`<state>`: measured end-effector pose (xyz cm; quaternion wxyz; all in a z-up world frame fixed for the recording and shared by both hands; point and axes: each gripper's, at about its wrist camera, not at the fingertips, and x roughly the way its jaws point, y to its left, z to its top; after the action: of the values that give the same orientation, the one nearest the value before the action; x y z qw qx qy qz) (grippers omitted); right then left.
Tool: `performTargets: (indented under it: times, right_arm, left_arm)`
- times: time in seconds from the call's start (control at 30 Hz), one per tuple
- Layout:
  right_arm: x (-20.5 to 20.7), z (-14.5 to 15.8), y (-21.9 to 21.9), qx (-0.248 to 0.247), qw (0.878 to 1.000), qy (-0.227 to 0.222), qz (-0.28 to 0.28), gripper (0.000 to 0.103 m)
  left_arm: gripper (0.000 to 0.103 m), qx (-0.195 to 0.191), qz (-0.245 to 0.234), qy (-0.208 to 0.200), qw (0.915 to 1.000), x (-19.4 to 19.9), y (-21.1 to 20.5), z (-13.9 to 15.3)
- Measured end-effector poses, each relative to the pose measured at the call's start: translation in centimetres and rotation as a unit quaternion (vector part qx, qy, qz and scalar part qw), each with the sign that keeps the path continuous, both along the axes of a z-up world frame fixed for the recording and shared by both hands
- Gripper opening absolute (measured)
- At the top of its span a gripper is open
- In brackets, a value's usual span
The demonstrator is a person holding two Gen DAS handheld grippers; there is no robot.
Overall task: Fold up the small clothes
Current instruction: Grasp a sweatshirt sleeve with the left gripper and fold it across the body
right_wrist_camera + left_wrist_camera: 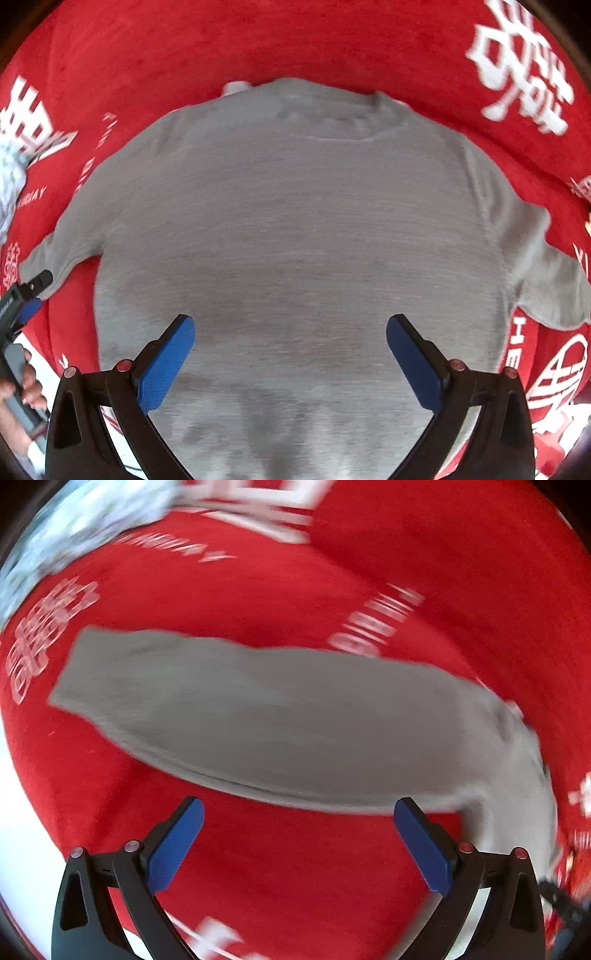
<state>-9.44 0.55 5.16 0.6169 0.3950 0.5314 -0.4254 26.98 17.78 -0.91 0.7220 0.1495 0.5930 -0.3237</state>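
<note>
Left wrist view first: the left hand-held gripper (298, 814) has its blue pads (173, 843) spread wide with nothing between them, hanging over the red cloth (295, 878) with white lettering that covers the surface. Just ahead of the tips lies a grey shirt (258, 716), here looking like one long sleeve or side stretched across the frame and bending down toward the right edge. It's pretty blurry, so I can't say if the tips touch the fabric. A pale patterned bit of fabric (85, 520) sits up in the top left corner, too smeared to identify.

Right wrist view: the right hand-held gripper (290, 330) is also wide open and holding nothing, sitting right above the lower body of the same grey shirt (288, 229). The shirt is spread flat on the red cloth (258, 40), neckline at the far side, short sleeves out to both sides. At the left edge you can see the left hand-held gripper (29, 295) near the sleeve end, with the person's hand (22, 387) on its handle. No containers anywhere in either view.
</note>
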Motion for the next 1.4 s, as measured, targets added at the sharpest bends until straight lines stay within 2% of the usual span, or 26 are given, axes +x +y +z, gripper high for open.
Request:
performTargets:
  times: [0.07, 0.13, 0.33, 0.37, 0.4, 0.43, 0.47, 0.5, 0.53, 0.6, 0.73, 0.77, 0.87, 0.93, 0.97, 1.1, 1.17, 1.27, 1.4]
  right_arm:
    - [1.4, -0.1, 0.4, 0.003, 1.000, -0.004, 0.011, 0.103]
    - [2.5, -0.2, 1.0, 0.004, 1.000, -0.009, 0.018, 0.103]
    - [5.6, -1.3, 2.6, 0.016, 0.999, -0.015, 0.043, 0.103]
    - [6.1, -1.4, 2.8, 0.019, 0.999, -0.015, 0.047, 0.103]
    - [6.4, -1.4, 3.1, 0.019, 0.998, -0.015, 0.051, 0.103]
    - [6.7, -1.3, 3.3, 0.019, 0.998, -0.016, 0.055, 0.103]
    - [7.1, -1.2, 3.6, 0.016, 0.998, -0.017, 0.059, 0.103]
    - [7.4, -1.0, 3.8, 0.015, 0.998, -0.018, 0.061, 0.103]
    - [7.5, -0.9, 4.0, 0.014, 0.998, -0.019, 0.064, 0.103]
    - [7.8, -0.6, 4.5, 0.013, 0.997, -0.021, 0.067, 0.103]
    - [7.5, -0.2, 5.1, 0.010, 0.998, -0.024, 0.058, 0.103]
    - [7.6, -0.2, 5.1, 0.009, 0.998, -0.027, 0.051, 0.103]
    - [6.5, 0.4, 5.3, 0.006, 0.999, -0.035, 0.034, 0.103]
    - [5.6, 0.8, 5.2, 0.002, 0.999, -0.039, 0.025, 0.103]
    - [4.8, 1.1, 5.0, -0.001, 0.999, -0.042, 0.017, 0.103]
    - [1.7, 2.3, 3.9, -0.017, 0.998, -0.057, -0.011, 0.103]
    - [-0.2, 2.7, 3.0, -0.026, 0.998, -0.061, -0.023, 0.103]
    - [-3.9, 3.0, 1.6, -0.035, 0.996, -0.062, -0.054, 0.103]
    - [-8.8, 2.3, 0.3, -0.034, 0.993, -0.057, -0.094, 0.103]
  left_arm:
    - [0.103, 0.001, 0.039, 0.013, 0.9991, 3.0, 1.7, -1.6]
    - [0.103, -0.001, 0.063, 0.035, 0.9974, 4.3, 2.1, -2.9]
    - [0.101, -0.047, 0.115, 0.076, 0.9893, 7.3, 3.3, -4.6]
    - [0.092, -0.051, 0.123, 0.077, 0.9882, 7.5, 3.6, -4.5]
    - [0.067, -0.052, 0.128, 0.073, 0.9877, 7.5, 3.7, -4.4]
    - [0.047, -0.055, 0.126, 0.074, 0.9877, 7.4, 3.8, -4.3]
    - [0.023, -0.067, 0.118, 0.089, 0.9867, 7.4, 3.9, -4.5]
    - [0.007, -0.079, 0.118, 0.091, 0.9856, 7.4, 4.0, -4.4]
    - [0.006, -0.097, 0.109, 0.104, 0.9838, 7.6, 4.1, -4.2]
    - [0.006, -0.104, 0.090, 0.107, 0.9846, 7.4, 2.6, -4.2]
    - [0.006, -0.132, 0.028, 0.080, 0.9876, 6.5, 1.0, -1.2]
    - [0.006, -0.143, 0.000, 0.068, 0.9874, 5.7, 0.1, 0.4]
    - [0.006, -0.171, -0.060, 0.048, 0.9823, 3.3, -2.1, 3.8]
    - [0.006, -0.195, -0.110, 0.039, 0.9738, 0.7, -4.4, 6.3]
    - [0.006, -0.210, -0.148, 0.035, 0.9659, -1.6, -6.4, 7.8]
    - [0.006, -0.240, -0.238, 0.045, 0.9399, -9.4, -12.5, 10.1]
    - [0.006, -0.244, -0.280, 0.059, 0.9266, -14.4, -15.5, 10.1]
    - [0.006, -0.230, -0.319, 0.082, 0.9157, -21.0, -19.0, 8.7]
    - [0.006, -0.180, -0.367, 0.077, 0.9095, -28.2, -21.3, 5.5]
